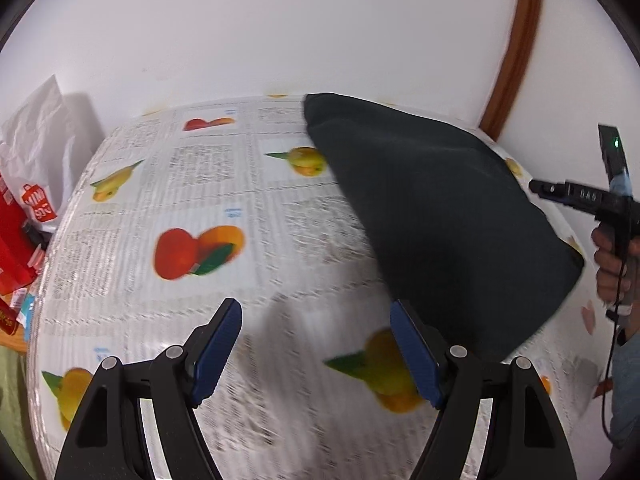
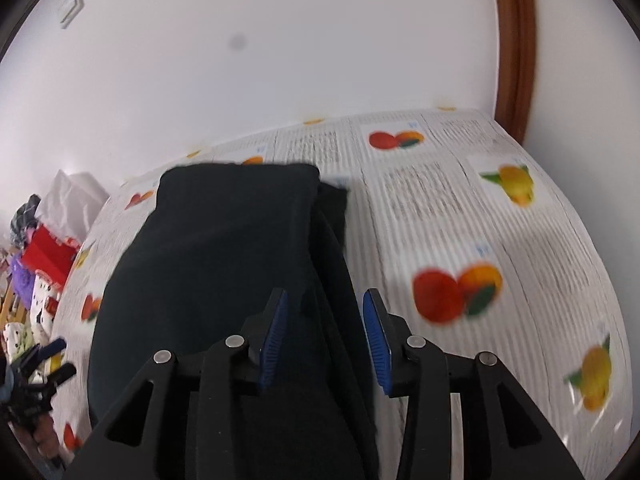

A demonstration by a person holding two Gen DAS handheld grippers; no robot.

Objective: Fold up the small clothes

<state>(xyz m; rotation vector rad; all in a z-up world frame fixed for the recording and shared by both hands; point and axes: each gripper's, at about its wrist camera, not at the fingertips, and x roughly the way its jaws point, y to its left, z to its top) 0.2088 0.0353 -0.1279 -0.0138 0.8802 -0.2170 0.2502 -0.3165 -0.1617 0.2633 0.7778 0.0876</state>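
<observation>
My left claw (image 1: 316, 350) hangs spread wide over the fruit-print tablecloth (image 1: 208, 200), gripping nothing. The dark folded cloth (image 1: 440, 216) lies on the table just to its right, reaching the far edge. My right claw (image 2: 324, 336) is parted too, fingers either side of the cloth's near edge, not pinching it. White wall (image 2: 280, 60) behind.

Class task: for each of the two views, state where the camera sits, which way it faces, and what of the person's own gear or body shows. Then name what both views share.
Left wrist: rides the left gripper, facing across the fruit-print tablecloth toward the wall; its open fingers and the person's right hand show.
Right wrist: rides the right gripper, looking along the dark garment; its open fingers straddle the cloth.
Shared: dark garment, tablecloth, wall.
</observation>
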